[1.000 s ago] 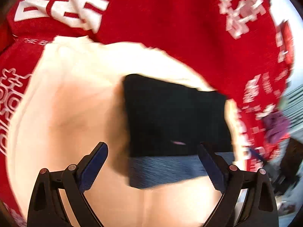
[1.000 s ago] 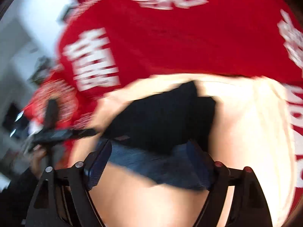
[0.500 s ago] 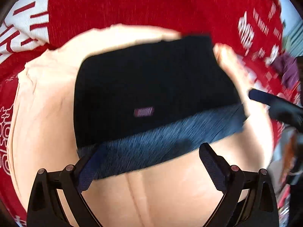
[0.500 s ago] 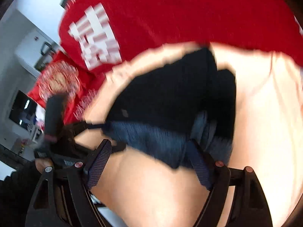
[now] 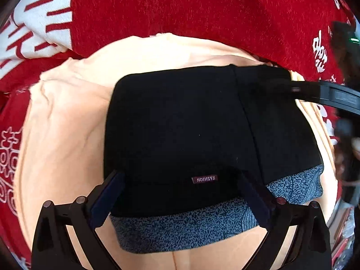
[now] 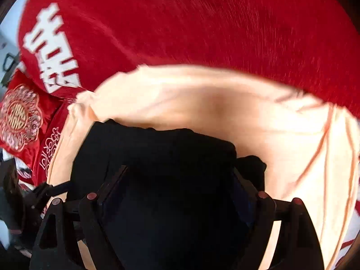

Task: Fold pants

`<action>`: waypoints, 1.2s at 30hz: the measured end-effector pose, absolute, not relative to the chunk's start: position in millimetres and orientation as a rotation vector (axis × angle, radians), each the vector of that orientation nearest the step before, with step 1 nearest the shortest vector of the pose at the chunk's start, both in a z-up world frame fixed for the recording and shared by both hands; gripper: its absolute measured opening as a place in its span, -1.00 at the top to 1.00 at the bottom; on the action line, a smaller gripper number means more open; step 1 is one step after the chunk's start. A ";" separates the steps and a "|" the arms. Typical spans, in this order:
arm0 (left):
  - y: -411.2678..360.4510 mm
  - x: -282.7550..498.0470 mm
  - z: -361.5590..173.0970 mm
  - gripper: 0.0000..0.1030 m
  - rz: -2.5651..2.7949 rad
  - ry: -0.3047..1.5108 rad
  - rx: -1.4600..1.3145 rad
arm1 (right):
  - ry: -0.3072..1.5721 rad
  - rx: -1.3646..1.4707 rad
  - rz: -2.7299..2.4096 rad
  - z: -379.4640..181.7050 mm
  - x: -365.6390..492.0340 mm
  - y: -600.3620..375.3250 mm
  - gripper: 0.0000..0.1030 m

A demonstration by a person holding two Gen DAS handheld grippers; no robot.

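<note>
Your left claw (image 5: 180, 193) is wide open and grips nothing. The black pants (image 5: 180, 123) lie folded right under and ahead of it. One dark blue finger (image 5: 105, 200) sits at the left edge of the pants, and the other sits on the black cloth further right. Between them you see a small tag (image 5: 204, 178) with letters on it. The gray-blue waistband (image 5: 184, 231) lies just behind the fingertips, close to you. The pants rest on a peach cloth (image 5: 63, 139), and past that is a red blanket (image 5: 180, 11) with white marks. Far to the right of this claw, your other tool reaches over the right side of the pants.

Your right claw (image 6: 180, 180) is open too and holds nothing. The pants (image 6: 157, 157) fill the space between its fingers and just ahead. The peach cloth (image 6: 247, 117) spreads ahead and to the right, with the red blanket (image 6: 202, 22) beyond it.
</note>
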State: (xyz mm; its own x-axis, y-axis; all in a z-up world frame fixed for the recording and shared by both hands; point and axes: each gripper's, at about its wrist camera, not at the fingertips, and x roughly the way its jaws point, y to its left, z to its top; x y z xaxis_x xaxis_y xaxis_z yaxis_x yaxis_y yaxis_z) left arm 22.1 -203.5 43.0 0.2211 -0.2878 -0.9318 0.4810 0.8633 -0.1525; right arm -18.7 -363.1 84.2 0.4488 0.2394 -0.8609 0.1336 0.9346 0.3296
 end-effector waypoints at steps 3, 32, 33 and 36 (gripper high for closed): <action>-202.4 16.8 51.3 -0.96 -0.497 1.220 0.196 | 1.013 0.330 0.016 116.5 -44.8 -354.1 -0.73; -173.2 -49.3 87.8 -0.96 -0.350 1.093 0.185 | 1.116 0.094 -0.233 114.1 -141.3 -298.0 -1.00; -173.4 -50.1 87.9 -0.96 -0.357 1.103 0.182 | 1.117 0.095 -0.233 114.1 -141.9 -298.1 -1.00; -173.1 -54.1 90.1 -0.96 -0.345 1.098 0.183 | 1.120 0.092 -0.235 113.5 -143.1 -296.9 -1.00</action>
State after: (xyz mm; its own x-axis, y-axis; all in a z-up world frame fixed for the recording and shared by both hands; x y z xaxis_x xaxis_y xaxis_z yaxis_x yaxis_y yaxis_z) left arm -54.1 -173.1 90.1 0.4096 -0.1825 -0.8938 0.3618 0.9319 -0.0245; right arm -143.1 -296.9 113.5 0.4141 -0.1407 -0.8993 0.2327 0.9715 -0.0448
